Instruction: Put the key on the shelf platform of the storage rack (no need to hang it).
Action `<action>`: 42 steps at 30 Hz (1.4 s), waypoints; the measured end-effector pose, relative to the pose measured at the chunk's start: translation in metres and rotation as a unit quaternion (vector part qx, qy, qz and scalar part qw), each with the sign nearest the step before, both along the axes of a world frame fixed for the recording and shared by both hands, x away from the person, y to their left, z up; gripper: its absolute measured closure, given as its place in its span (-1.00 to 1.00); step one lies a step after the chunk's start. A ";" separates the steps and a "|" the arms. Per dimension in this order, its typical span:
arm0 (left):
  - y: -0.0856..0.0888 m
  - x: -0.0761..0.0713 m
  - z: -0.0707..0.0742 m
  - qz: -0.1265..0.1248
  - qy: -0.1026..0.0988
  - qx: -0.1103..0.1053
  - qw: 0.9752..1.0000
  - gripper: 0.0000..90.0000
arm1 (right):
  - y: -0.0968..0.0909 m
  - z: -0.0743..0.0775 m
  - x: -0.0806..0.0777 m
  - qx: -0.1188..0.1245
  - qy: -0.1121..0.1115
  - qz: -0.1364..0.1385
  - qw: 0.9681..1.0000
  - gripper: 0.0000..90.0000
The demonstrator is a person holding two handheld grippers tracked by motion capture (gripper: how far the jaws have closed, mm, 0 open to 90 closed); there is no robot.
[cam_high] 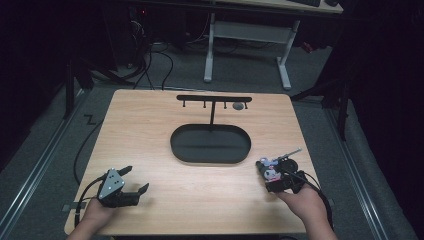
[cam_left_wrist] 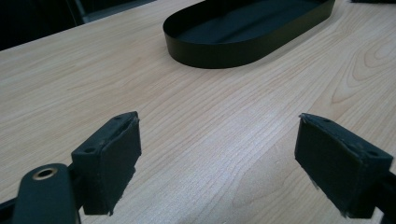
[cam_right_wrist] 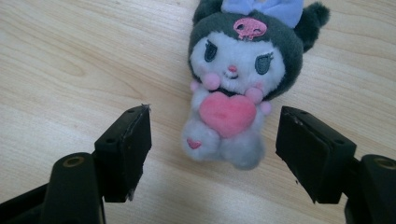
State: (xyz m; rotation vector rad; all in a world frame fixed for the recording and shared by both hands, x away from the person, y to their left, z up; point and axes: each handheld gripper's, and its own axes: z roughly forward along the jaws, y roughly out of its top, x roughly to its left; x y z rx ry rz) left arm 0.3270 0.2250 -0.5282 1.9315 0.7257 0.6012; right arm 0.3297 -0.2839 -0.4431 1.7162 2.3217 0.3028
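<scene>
Plush keychain (cam_right_wrist: 236,88) lies flat on the table (cam_high: 165,115) just ahead of the right gripper (cam_right_wrist: 215,154), lower body between the spread jaws, nothing touching yet. Right gripper released, jaws wide either side of the toy. Left gripper (cam_left_wrist: 217,158) also released, empty, parked over bare wood with the oval tray (cam_left_wrist: 219,51) well ahead of it

Step in hand, my read: grasp the plush, probably to hang it on the hook rack (cam_high: 214,98) beyond the tray. To do it well:
- push forward a bit more so the pads bracket the torso/heart, not just the feet
- keep jaws level with the table, close across the body's narrow axis
- soft toy compresses, so close fully before lifting
- metal chain (cam_high: 289,153) trails off past the head; leave it free for the hook

Count: 1 plush, 1 tray, 1 rack with 4 hooks by my count (small, not certain), 2 grippers
</scene>
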 end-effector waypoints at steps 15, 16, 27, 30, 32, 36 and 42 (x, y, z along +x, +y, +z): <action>0.000 0.000 0.000 0.000 0.000 0.000 1.000 -0.66 | -0.006 -0.022 0.002 0.000 0.017 -0.017 1.000 -0.47; 0.000 0.000 0.000 0.000 0.000 0.001 1.000 -0.66 | -0.006 -0.023 0.002 -0.003 0.022 -0.018 1.000 -0.47; 0.000 0.000 0.000 -0.001 -0.001 0.002 1.000 -0.66 | -0.010 -0.038 0.004 -0.004 0.031 -0.027 0.999 -0.41; 0.000 0.000 0.000 -0.001 -0.001 0.001 1.000 -0.66 | -0.011 -0.038 0.004 0.000 0.029 -0.029 0.999 -0.34; 0.000 0.000 0.000 -0.001 -0.001 0.001 1.000 -0.66 | -0.010 -0.038 0.004 0.002 0.025 -0.027 0.999 -0.25; 0.000 0.000 0.000 -0.001 0.000 0.002 1.000 -0.66 | -0.009 -0.038 0.004 0.000 0.022 -0.025 0.999 -0.10; 0.000 0.000 0.000 -0.002 0.000 0.002 1.000 -0.66 | -0.009 -0.038 0.003 0.000 0.020 -0.025 0.999 0.03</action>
